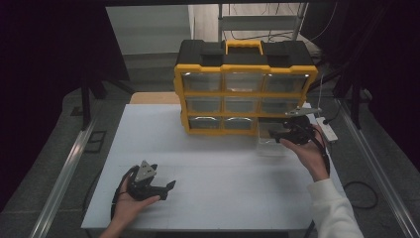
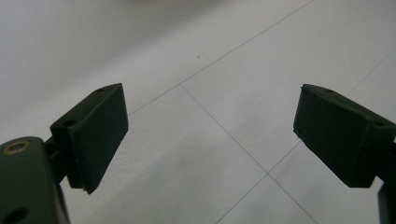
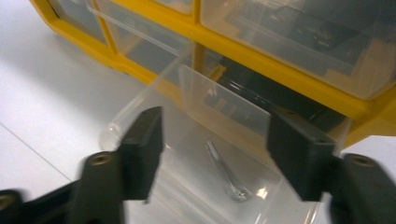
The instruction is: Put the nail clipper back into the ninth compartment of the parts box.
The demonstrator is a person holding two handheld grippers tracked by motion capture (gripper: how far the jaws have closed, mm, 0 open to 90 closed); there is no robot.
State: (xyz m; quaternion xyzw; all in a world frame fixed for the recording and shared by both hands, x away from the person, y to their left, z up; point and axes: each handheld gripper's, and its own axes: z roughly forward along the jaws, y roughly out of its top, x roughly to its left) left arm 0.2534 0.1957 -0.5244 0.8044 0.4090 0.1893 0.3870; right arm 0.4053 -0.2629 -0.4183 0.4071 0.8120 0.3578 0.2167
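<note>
Both my grippers stood open, the right one over the pulled-out clear drawer.

My right gripper [image 3: 215, 154] sat at the right of the high view, its black fingers [image 3: 142, 149] spread wide and clasping nothing, poised above the clear plastic drawer [image 3: 196, 186] drawn out from the lower right of the yellow-and-black plastic organizer cabinet [image 1: 242, 94]; a small glassy transparent piece [image 3: 226, 175] lay on the drawer floor between my fingers, and I could not tell whether they touched the drawer walls. My left gripper [image 2: 210, 135] rested in my hand at the lower left of the high view, fingers [image 2: 98, 133] released and apart over the bare white table [image 1: 223, 183], holding nothing.
</note>
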